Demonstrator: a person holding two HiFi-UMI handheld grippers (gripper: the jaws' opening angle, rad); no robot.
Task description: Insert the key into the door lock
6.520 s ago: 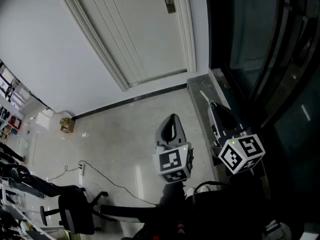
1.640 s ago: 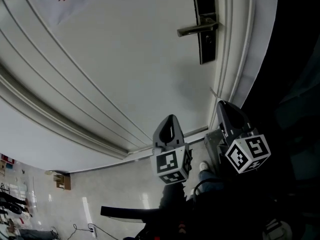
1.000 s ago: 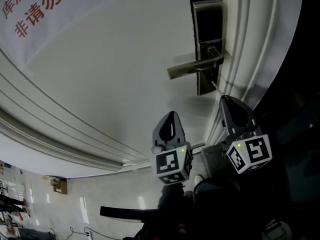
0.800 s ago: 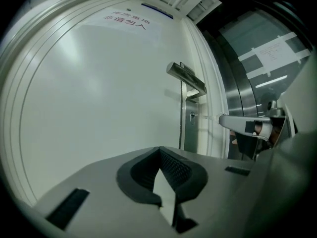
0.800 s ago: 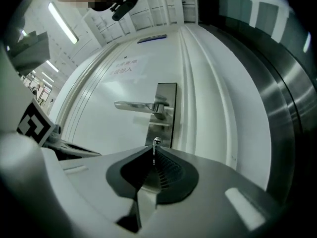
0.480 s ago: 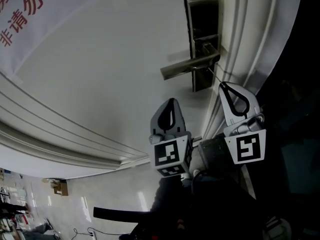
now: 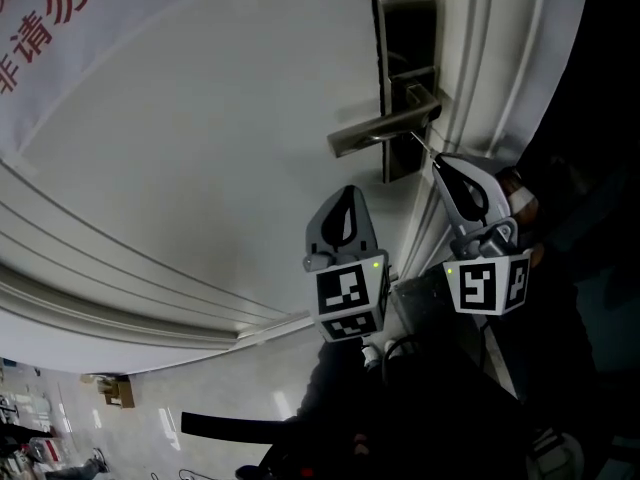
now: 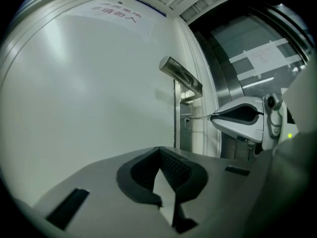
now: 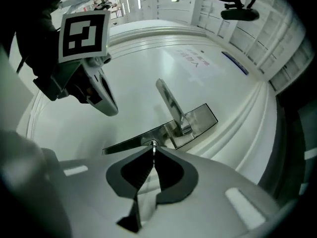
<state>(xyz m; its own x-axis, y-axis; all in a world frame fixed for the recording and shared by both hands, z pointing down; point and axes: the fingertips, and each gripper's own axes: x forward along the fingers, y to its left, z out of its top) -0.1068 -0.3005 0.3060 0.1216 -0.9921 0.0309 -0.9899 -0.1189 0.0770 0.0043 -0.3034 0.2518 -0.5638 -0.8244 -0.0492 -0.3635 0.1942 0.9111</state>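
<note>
right hand-held gripper (image 7: 437,160) closer to door lock (image 7: 405,28), clenched on key (image 9: 153,150) at keyhole

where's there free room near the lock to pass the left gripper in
Free: the bare door panel left of the handle in the head view, out to the sign. Crowded: under the handle, where the right gripper holds the key at the lock plate, close beside the door frame.

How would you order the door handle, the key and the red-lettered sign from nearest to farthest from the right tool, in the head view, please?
1. The key, held by the right tool.
2. The door handle, just up-left.
3. The red-lettered sign, far upper left.
</note>
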